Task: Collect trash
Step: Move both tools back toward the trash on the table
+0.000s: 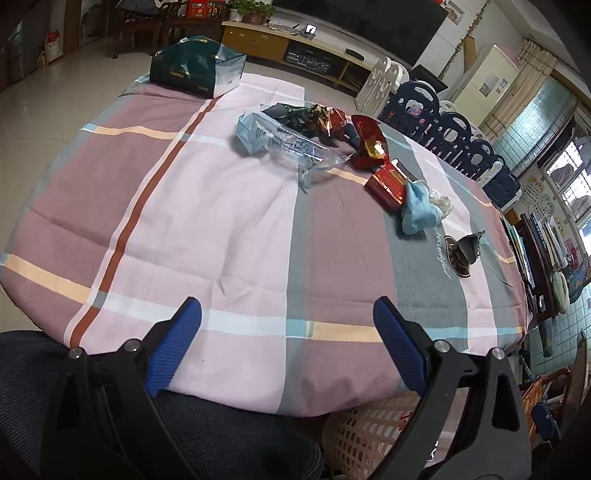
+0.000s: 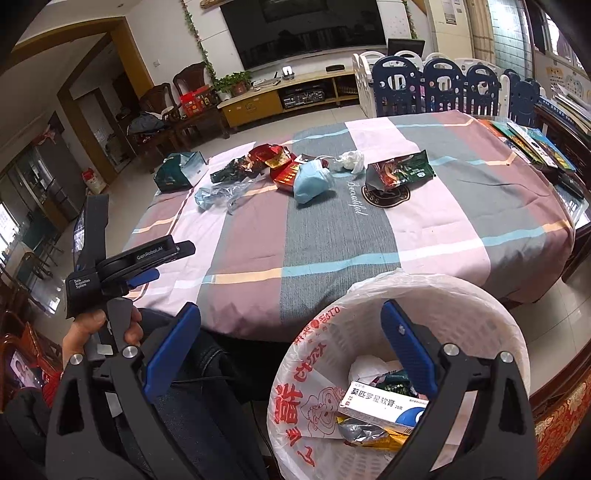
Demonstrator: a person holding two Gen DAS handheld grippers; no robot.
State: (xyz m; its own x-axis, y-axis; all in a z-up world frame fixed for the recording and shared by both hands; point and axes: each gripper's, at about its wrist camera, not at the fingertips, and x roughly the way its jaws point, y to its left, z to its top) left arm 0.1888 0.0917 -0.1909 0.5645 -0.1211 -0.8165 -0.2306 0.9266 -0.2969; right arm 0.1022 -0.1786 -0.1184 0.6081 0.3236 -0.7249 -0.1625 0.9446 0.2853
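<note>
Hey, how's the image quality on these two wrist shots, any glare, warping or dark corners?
Left wrist view: strong fisheye warp bows the table, corners black, window at right blown out. Right wrist view: same curvature and dark corners, reflections on the TV; trash basket sharp and evenly lit.

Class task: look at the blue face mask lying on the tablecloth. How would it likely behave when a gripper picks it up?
The blue face mask looks crumpled and soft, so it would probably flop and drape. It is thin fabric, so likely very light. It touches the red box, which might get nudged.
</note>
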